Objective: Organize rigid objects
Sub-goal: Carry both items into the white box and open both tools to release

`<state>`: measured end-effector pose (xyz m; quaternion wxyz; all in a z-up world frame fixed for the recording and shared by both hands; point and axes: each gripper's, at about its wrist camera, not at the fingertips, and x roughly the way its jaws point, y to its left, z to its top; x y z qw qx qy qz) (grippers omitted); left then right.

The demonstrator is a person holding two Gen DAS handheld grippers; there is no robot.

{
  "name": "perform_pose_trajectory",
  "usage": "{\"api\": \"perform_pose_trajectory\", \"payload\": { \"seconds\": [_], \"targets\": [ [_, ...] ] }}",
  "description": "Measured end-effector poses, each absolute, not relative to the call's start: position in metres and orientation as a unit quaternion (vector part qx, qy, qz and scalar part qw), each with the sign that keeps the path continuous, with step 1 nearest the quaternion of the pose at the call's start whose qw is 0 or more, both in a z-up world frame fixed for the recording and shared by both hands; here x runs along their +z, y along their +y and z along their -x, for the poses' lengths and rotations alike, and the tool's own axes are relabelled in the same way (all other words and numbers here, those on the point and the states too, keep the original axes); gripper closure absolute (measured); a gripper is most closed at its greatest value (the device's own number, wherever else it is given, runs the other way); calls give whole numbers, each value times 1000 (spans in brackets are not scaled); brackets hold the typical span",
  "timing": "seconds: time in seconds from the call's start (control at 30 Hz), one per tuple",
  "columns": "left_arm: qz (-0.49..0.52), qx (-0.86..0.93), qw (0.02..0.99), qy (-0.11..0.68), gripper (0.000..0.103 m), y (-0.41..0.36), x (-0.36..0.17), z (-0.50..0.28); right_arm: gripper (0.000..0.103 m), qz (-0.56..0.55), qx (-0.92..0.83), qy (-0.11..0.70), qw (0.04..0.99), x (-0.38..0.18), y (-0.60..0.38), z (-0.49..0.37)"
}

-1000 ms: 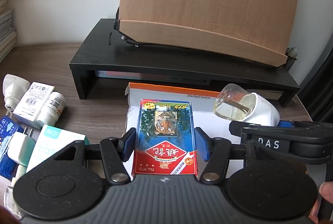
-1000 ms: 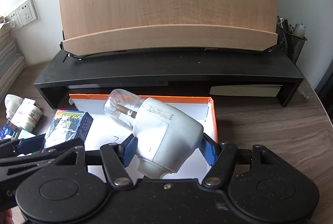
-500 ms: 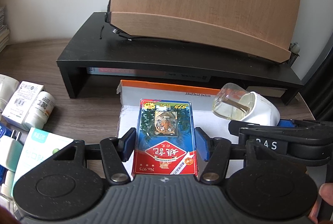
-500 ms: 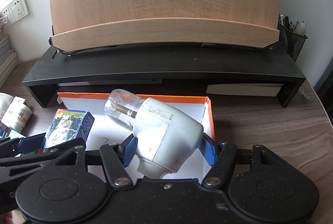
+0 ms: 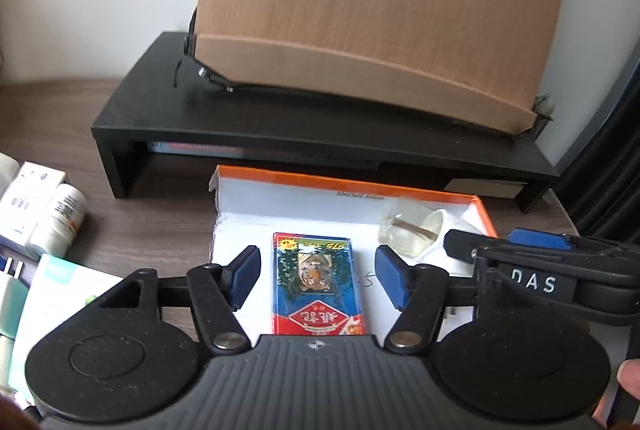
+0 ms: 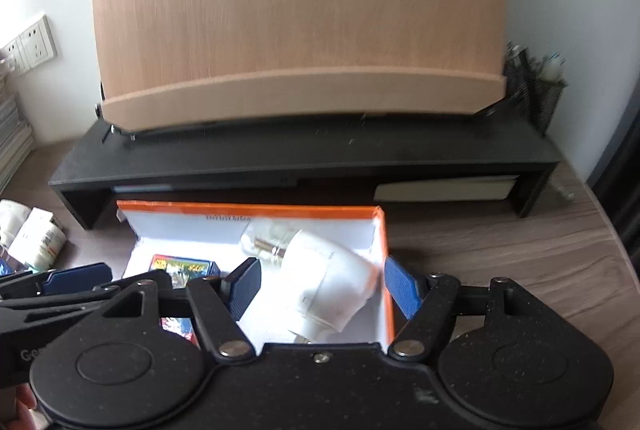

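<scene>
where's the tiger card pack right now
In the left wrist view the tiger card pack lies in the orange-rimmed box, between the opening left gripper pads, untouched.

Our right gripper (image 6: 318, 284) has its jaws opening, clear of the white lamp (image 6: 332, 284) lying between them in the orange box (image 6: 386, 266). The card pack (image 6: 182, 266) lies at the box's left, our left gripper (image 6: 76, 276) beside it.

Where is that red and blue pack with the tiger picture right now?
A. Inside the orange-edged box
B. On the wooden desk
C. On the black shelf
A: the tiger pack lies on the white floor of the orange-edged box, between the left tongs' spread pads, touched by neither.
</scene>
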<state>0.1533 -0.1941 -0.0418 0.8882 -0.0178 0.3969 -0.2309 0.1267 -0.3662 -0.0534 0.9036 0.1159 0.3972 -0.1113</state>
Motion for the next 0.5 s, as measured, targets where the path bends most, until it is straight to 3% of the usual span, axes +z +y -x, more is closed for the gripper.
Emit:
{"api": "perform_pose_trajectory", "payload": {
  "seconds": [0.5],
  "targets": [
    [-23,-191,899,394,17,-128,-3,-105,16,-129,-121,375,910,-3,-304,-56]
  ]
}}
